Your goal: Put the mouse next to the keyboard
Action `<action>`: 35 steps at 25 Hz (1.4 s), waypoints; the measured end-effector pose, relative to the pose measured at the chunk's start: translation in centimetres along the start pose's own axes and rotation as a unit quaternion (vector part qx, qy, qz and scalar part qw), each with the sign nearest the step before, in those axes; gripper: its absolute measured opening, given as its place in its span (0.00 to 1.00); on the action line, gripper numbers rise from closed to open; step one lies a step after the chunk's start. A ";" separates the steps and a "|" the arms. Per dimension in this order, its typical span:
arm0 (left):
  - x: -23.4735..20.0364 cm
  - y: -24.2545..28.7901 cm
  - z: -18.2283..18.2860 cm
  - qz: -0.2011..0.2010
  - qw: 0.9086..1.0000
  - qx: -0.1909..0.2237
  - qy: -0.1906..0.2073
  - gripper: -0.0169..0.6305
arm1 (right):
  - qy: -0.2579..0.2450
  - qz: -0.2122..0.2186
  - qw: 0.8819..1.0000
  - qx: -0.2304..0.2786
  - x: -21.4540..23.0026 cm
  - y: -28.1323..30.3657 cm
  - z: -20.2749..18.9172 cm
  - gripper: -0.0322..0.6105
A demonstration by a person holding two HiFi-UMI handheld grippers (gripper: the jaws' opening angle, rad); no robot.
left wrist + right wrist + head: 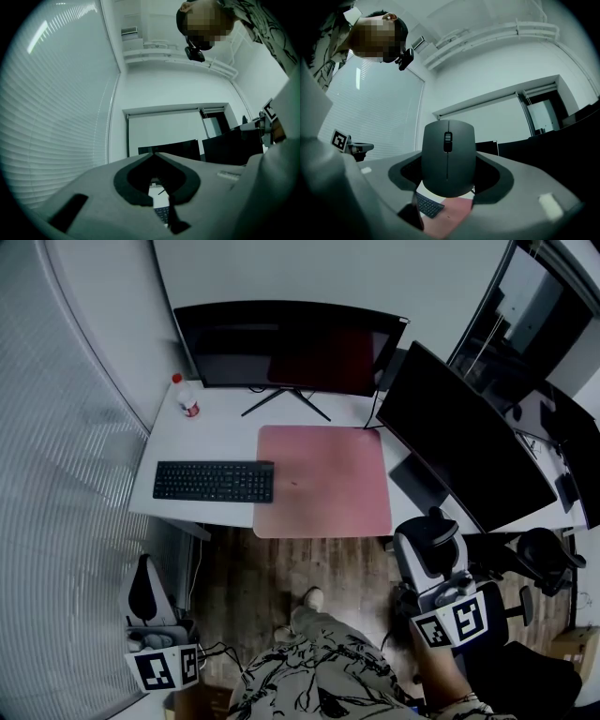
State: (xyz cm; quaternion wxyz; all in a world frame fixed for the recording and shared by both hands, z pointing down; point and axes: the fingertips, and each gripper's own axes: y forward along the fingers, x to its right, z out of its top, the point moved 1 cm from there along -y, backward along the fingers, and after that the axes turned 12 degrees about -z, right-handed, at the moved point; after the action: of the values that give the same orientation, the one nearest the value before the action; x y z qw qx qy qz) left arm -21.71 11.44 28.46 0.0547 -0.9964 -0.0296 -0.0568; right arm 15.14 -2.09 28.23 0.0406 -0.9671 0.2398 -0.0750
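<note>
A dark grey mouse (448, 157) with a scroll wheel sits upright between the jaws of my right gripper (448, 161), which is shut on it. In the head view this gripper (433, 545) hangs low at the right, in front of the desk, with the mouse (441, 526) at its tip. The black keyboard (214, 481) lies at the desk's left front, touching the left edge of a pink mat (323, 479). It also shows small below the mouse as the keyboard (429, 205). My left gripper (145, 568) hovers low at the left, off the desk, shut and empty (153, 157).
The white desk (216, 432) carries a wide dark monitor (291, 345) at the back and a second monitor (464, 437) angled at the right. A small red-capped bottle (187, 397) stands at the back left. A black office chair (544, 559) is at the right, and blinds (66, 474) line the left wall.
</note>
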 end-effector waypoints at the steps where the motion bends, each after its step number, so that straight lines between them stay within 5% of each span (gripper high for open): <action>1: 0.0 0.4 0.0 0.000 1.000 0.000 0.000 0.02 | 0.000 0.001 1.000 0.000 0.2 0.4 0.0 0.52; 23: 0.8 8.1 -1.9 0.030 0.999 -0.013 -0.004 0.02 | 0.021 0.028 0.999 -0.011 5.4 8.8 -2.4 0.52; 35: -2.2 13.1 -2.6 -0.023 1.000 -0.006 -0.009 0.02 | 0.003 -0.008 1.000 -0.015 3.8 12.1 -2.7 0.52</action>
State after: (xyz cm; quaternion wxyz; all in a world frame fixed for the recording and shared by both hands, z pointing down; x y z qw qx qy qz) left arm -23.36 -1.94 29.37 0.0472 -0.9963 -0.0529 -0.0490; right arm 12.49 -14.62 30.03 0.0250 -0.9692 0.2332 -0.0746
